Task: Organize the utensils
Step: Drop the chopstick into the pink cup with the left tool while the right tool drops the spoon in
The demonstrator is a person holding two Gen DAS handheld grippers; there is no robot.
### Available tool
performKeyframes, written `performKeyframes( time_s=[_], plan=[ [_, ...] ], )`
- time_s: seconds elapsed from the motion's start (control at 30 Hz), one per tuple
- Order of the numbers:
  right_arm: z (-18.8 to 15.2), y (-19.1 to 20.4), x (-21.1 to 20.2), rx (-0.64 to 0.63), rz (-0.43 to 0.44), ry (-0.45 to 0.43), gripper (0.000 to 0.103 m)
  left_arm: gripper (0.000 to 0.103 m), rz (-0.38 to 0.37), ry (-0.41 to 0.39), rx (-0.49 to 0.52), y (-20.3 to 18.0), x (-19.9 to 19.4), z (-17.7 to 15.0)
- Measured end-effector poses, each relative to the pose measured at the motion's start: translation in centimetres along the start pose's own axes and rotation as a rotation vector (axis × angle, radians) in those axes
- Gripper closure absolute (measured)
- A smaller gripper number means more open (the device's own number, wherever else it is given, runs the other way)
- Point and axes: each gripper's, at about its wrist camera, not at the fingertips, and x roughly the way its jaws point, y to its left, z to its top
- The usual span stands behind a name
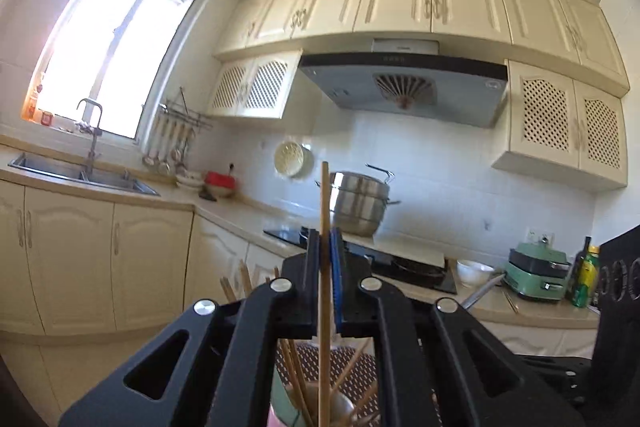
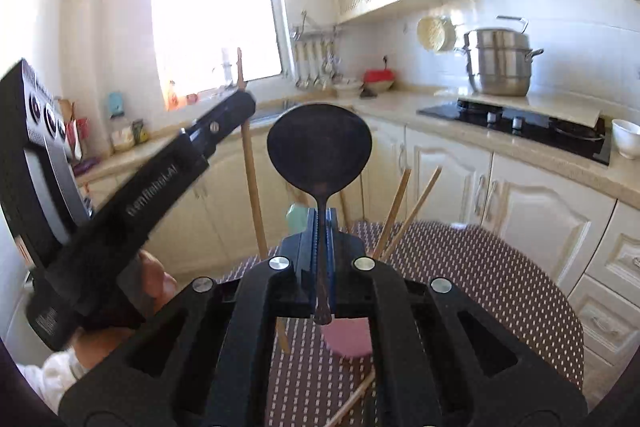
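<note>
Chopstick (image 1: pixel 324 267) stands clamped in left tongs (image 1: pixel 326 247); right tongs (image 2: pixel 322 227) grip spoon (image 2: pixel 320 147).

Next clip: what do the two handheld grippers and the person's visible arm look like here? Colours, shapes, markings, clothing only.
Both grippers are matte black, with angled linkage arms that have triangular cut-outs and round silver pivot caps. The jaws carry blue pads. The left gripper has pale lettering along its side and a boxy black rear unit with round dials. The left hand shows a white sleeve at the wrist. The right gripper matches. No cables visible.

home kitchen: sink (image 1: pixel 84 173), range hood (image 1: pixel 404 87), hob (image 2: pixel 516 125), wall cabinets (image 1: pixel 432 3).
</note>
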Motion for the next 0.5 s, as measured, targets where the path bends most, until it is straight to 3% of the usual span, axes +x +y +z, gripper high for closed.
performKeyframes(
  time_s=[0.27,0.5],
  plan=[
    [1.1,-1.0,2.3,-0.015,-0.031,-0.005,0.099,0.098,0.059,-0.106,-0.044,0.7,2.5,0.2],
    [1.0,-1.1,3.0,-0.027,-0.037,0.017,0.099,0.098,0.085,-0.086,-0.056,1.0,4.4,-1.4]
  ],
)
